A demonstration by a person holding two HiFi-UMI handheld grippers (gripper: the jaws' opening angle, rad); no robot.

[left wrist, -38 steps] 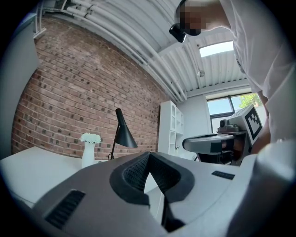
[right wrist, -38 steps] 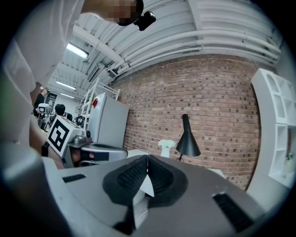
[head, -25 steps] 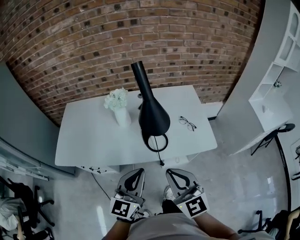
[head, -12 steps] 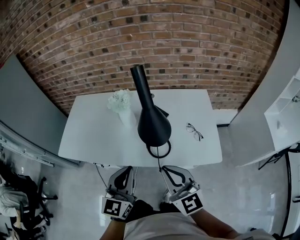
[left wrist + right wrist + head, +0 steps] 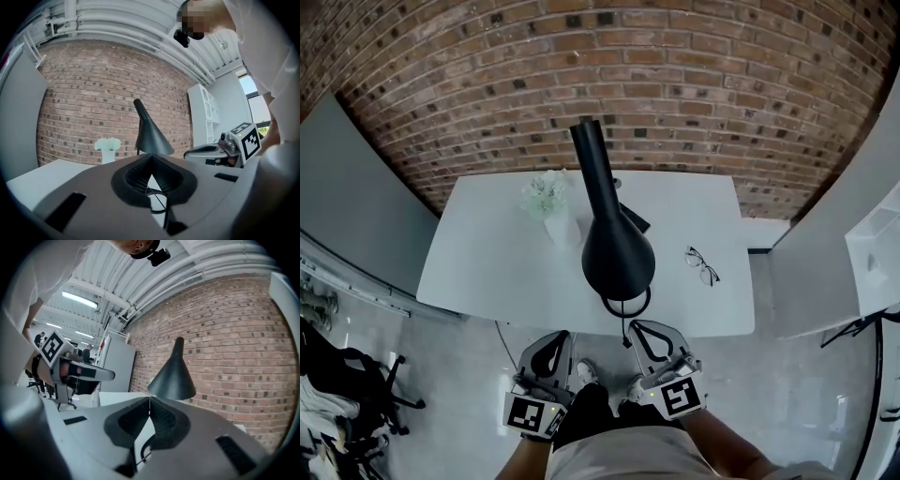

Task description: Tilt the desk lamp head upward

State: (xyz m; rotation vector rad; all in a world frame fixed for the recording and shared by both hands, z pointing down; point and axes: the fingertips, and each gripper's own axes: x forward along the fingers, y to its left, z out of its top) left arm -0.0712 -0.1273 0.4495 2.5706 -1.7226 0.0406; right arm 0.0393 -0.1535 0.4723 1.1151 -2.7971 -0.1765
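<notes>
Desk lamp (image 5: 615,246): black, one item. It stands near the middle of a white table (image 5: 487,267), a little right of centre. The cone-shaped lamp head (image 5: 619,258) widens toward the table's near edge, and its narrow neck slants up toward the wall. The shade's mouth faces down and forward. In the left gripper view the lamp (image 5: 151,136) shows above the jaw tips; in the right gripper view (image 5: 173,373) likewise.

Black ring (image 5: 626,303): lies on the table just under the shade's rim, at the near edge. A thin cord (image 5: 627,326) runs off that edge from it.

Left gripper (image 5: 560,335): held low in front of the table, short of its edge, apart from the lamp. Its jaws are together at the tips, with nothing between them. Its marker cube (image 5: 531,415) sits at the rear.

Right gripper (image 5: 637,325): beside the left one, just short of the table edge below the ring. Its jaws are also closed tip to tip and empty.

Vase (image 5: 557,228): white, holding white flowers (image 5: 546,192), just left of the lamp neck.

Glasses (image 5: 703,265): one pair, lying flat on the table right of the lamp, apart from it.

Surroundings: a brick wall (image 5: 675,84) behind the table, a grey partition (image 5: 356,202) to the left, and white shelving (image 5: 202,117) to the right.
</notes>
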